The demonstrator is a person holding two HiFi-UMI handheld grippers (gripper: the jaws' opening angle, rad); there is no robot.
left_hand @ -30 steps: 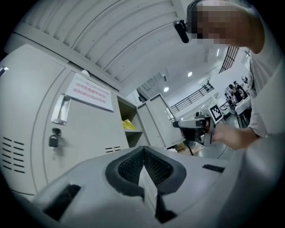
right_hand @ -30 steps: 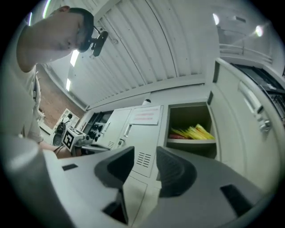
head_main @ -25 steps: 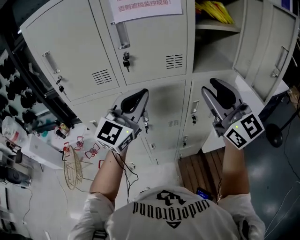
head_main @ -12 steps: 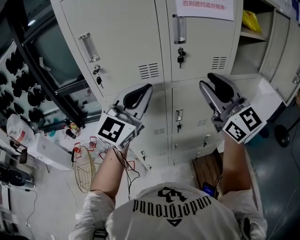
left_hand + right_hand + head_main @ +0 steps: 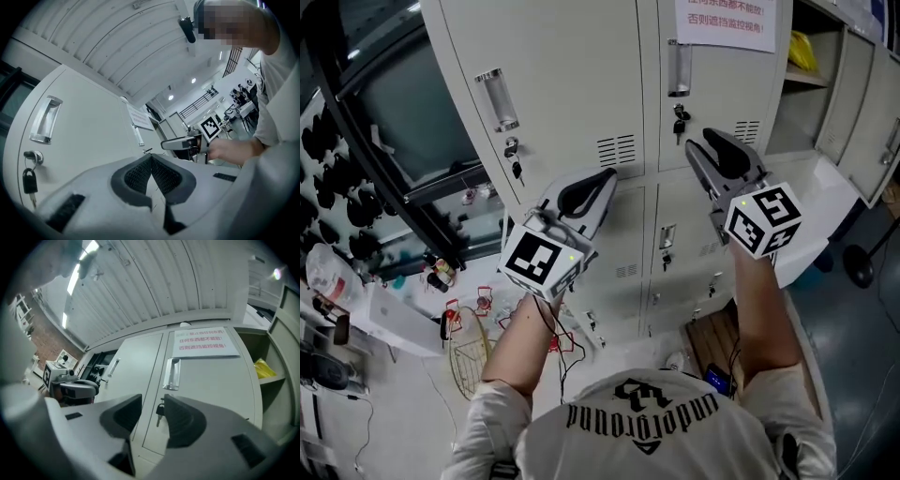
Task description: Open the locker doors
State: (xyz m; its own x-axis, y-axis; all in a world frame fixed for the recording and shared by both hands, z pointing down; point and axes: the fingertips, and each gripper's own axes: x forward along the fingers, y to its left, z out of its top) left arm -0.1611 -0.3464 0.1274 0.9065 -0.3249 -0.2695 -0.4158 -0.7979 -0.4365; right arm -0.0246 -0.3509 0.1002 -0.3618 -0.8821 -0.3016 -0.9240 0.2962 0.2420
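The grey lockers fill the head view. The upper middle door [image 5: 712, 89] is closed, with a recessed handle [image 5: 679, 67], a key in its lock [image 5: 680, 118] and a paper notice [image 5: 727, 21]. My right gripper [image 5: 705, 145] is raised in front of this door, just right of the key, open with nothing between its pads. Through the gap the right gripper view shows the key [image 5: 160, 411] below the handle [image 5: 171, 373]. The upper left door [image 5: 553, 84] is closed too, with handle [image 5: 497, 98] and key [image 5: 514, 156]. My left gripper [image 5: 602, 183] is shut and empty, short of the lockers.
At the right an open locker [image 5: 806, 66] holds something yellow, and its door [image 5: 858, 103] stands swung out. Lower doors [image 5: 675, 253] are closed. A dark window frame [image 5: 384, 178], a white box [image 5: 389, 314] and wire clutter [image 5: 473, 342] lie left; a wooden pallet [image 5: 710, 339] on the floor.
The view has shifted left along the lockers, so the open locker slid to the right edge. My right gripper rose toward the middle door's key. The left gripper stayed shut.
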